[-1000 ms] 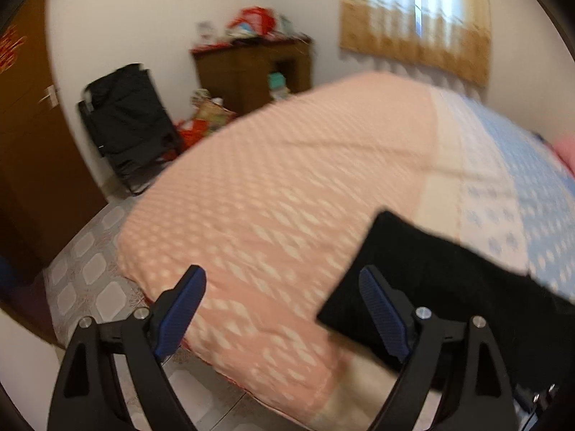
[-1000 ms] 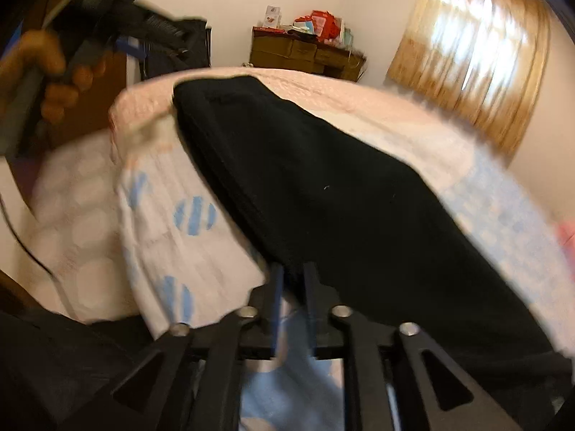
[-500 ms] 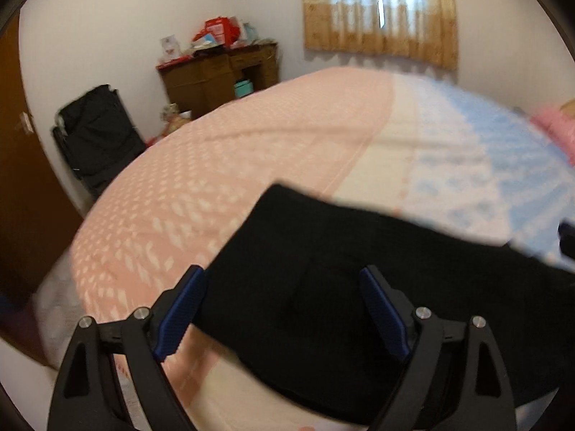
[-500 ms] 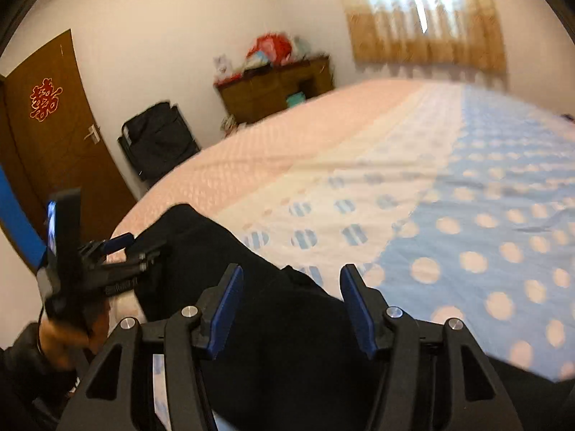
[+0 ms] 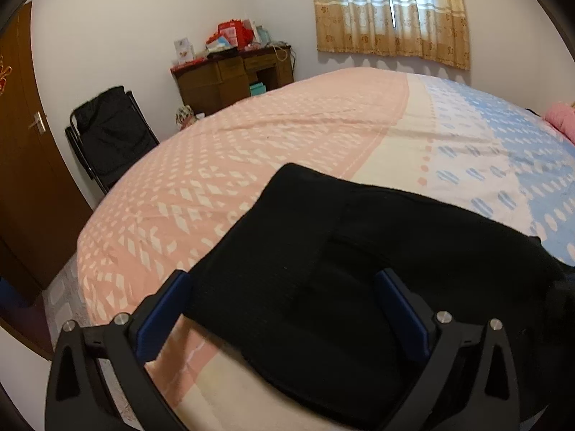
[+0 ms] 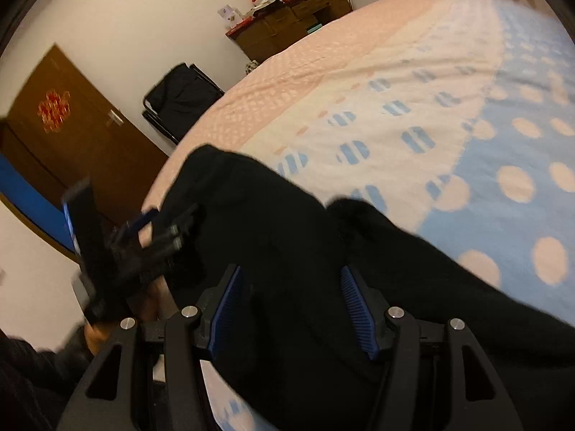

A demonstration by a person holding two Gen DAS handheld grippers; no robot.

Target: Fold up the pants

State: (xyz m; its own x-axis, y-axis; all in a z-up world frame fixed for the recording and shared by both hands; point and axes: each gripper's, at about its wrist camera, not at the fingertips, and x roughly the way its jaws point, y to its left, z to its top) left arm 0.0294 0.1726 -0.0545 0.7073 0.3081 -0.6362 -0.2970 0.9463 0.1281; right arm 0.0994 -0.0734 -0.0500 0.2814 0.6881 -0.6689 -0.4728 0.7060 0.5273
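Black pants (image 5: pixel 323 251) lie folded flat near the front edge of the bed (image 5: pixel 287 136), and they also show in the right wrist view (image 6: pixel 287 237). My left gripper (image 5: pixel 284 309) is open and empty, hovering just above the pants with its jaws wide apart. My right gripper (image 6: pixel 293 305) is open and empty, low over the pants. The left gripper also shows in the right wrist view (image 6: pixel 158 230) at the left edge of the pants.
The bed cover is pink on the left, cream in the middle and blue with dots on the right (image 6: pixel 503 143). A wooden desk (image 5: pixel 233 75) with clutter stands at the far wall, a black folding chair (image 5: pixel 111 133) beside it, a brown door (image 5: pixel 21 165) at left.
My right gripper opened and let go of the pants, which now lie on the bed. My left gripper moved right, over the pants.
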